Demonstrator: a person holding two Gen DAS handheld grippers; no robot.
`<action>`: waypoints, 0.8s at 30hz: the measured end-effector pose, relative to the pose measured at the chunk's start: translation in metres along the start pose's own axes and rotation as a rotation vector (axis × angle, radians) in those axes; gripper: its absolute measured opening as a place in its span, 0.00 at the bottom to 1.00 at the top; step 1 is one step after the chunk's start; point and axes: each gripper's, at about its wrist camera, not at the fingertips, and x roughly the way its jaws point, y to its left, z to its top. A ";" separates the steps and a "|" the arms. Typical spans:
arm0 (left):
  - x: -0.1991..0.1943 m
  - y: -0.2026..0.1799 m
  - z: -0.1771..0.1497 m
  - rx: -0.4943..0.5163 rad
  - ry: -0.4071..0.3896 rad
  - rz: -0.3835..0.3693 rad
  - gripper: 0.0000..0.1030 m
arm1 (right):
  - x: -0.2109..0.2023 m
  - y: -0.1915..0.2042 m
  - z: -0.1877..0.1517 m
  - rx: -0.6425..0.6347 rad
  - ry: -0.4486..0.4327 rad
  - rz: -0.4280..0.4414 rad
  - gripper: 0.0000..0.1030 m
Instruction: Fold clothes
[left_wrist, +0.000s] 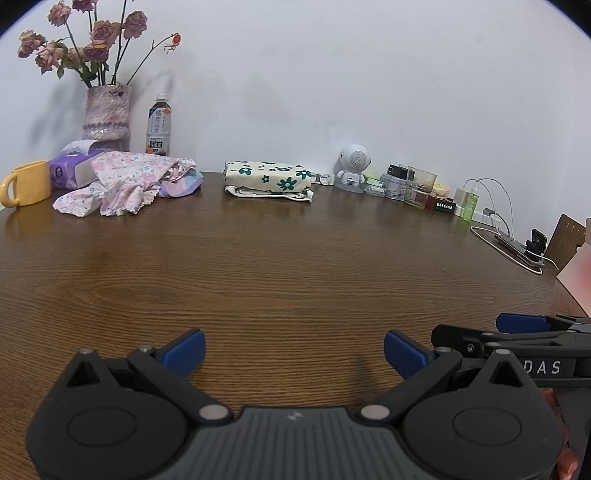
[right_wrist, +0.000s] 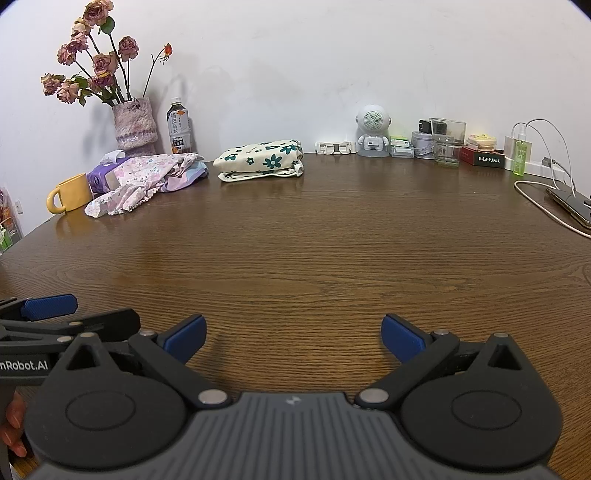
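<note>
A folded cream garment with green flowers lies at the back of the wooden table. Left of it sits a crumpled pink floral garment, over a lilac cloth. My left gripper hovers low over the table's near edge, open and empty, far from both garments. My right gripper is beside it, also open and empty. Each gripper shows at the edge of the other's view.
A yellow mug, tissue pack, vase of dried roses and bottle stand back left. A white robot figure, jars, boxes, green spray bottle, cables and a phone line the back right.
</note>
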 end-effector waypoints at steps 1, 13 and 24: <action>0.000 0.000 0.000 0.000 0.000 0.000 1.00 | 0.000 0.000 0.000 0.000 0.000 0.000 1.00; 0.001 0.000 0.000 -0.001 0.003 0.000 1.00 | -0.001 0.000 0.000 0.001 0.004 0.001 1.00; 0.001 0.000 0.000 -0.001 0.004 0.000 1.00 | 0.000 0.000 0.001 0.003 0.008 0.002 1.00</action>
